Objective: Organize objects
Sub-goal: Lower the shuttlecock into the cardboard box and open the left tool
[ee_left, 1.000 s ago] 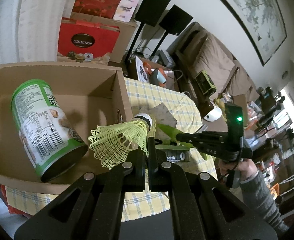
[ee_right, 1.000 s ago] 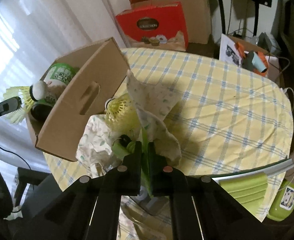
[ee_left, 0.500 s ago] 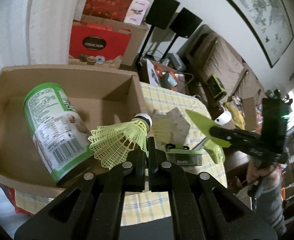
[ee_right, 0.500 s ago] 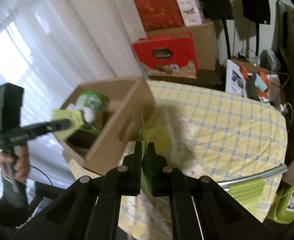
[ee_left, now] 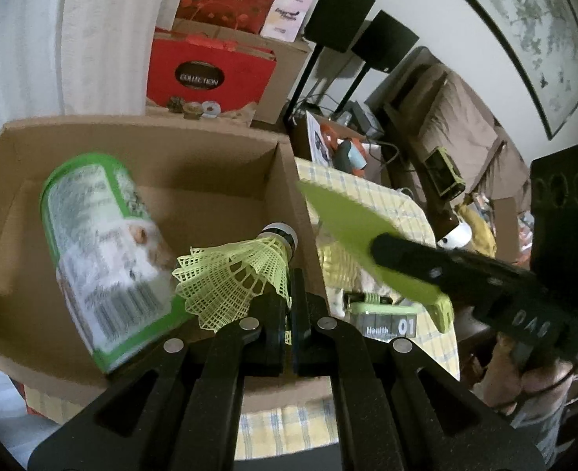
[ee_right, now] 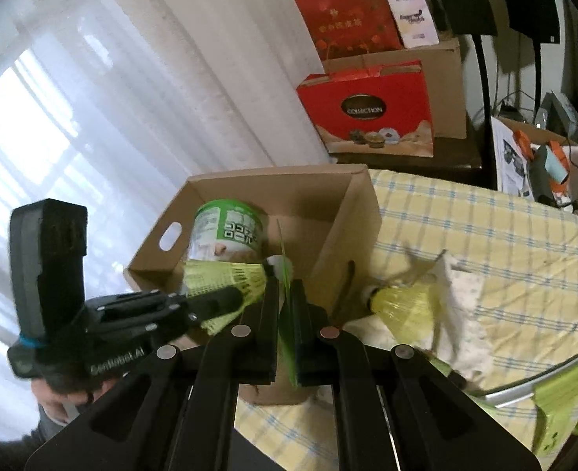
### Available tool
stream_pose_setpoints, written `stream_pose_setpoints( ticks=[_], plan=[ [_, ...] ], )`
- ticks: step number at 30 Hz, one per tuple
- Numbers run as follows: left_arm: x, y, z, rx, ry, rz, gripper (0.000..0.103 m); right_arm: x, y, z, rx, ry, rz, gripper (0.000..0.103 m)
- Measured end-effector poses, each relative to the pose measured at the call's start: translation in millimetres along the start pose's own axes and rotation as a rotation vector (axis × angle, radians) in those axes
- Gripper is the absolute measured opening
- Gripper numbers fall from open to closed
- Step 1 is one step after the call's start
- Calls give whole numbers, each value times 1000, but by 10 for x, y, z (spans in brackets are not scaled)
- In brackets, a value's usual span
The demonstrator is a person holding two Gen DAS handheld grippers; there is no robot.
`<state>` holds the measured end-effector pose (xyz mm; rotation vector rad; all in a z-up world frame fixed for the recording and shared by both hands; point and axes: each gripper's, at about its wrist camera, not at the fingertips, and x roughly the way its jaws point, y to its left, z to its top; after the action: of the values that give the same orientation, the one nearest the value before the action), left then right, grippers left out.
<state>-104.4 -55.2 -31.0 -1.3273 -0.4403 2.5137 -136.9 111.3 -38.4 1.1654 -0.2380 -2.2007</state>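
A yellow shuttlecock (ee_left: 245, 274) hangs by its mesh skirt from my left gripper (ee_left: 290, 278), which is shut on it above the open cardboard box (ee_left: 194, 137). A green-labelled can (ee_left: 100, 243) lies on its side inside the box. My right gripper (ee_right: 287, 294) is shut on a flat lime-green plastic blade (ee_right: 285, 271), seen edge-on, held over the box's near right corner. In the left wrist view the blade (ee_left: 347, 219) and right gripper (ee_left: 383, 243) reach in from the right. A second yellow shuttlecock (ee_right: 402, 306) lies on a patterned cloth (ee_right: 465, 286) on the table.
The table has a yellow checked cloth (ee_right: 465, 219) and a metal rim at the lower right. A small green "Health 01" device (ee_left: 383, 320) sits beside the box. Red gift boxes (ee_right: 367, 110), speaker stands and a sofa (ee_left: 457, 117) lie beyond the table.
My right gripper rose off the patterned cloth with the green blade and swung left toward the box. My left gripper edged slightly further over the box with the shuttlecock.
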Motion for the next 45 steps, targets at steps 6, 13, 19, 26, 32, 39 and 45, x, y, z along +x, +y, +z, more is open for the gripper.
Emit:
stream_pose_setpoints(
  ticks=[6,13,19,26,32,39,45],
  plan=[
    [79,-9,324,1,-40,75,1,179,-89,194,93,-6,-21,4],
    [284,106,544,-33,-17,87,5,424,-159,391,140,3,-25,5],
    [347,177,579,-37,-9,102,10,594,-189,434,157,10,-28,6],
    [301,265,573,-46,-11,125,14,667,-160,421,140,17,-61,6],
    [146,311,583,-47,-59,154,49,607,-150,410,112,6,-107,9],
    [35,261,580,11,-91,215,64,452,-148,428,69,-26,-200,23],
    [-58,127,541,79,-142,277,88,287,-148,420,24,-66,-289,55]
  ],
)
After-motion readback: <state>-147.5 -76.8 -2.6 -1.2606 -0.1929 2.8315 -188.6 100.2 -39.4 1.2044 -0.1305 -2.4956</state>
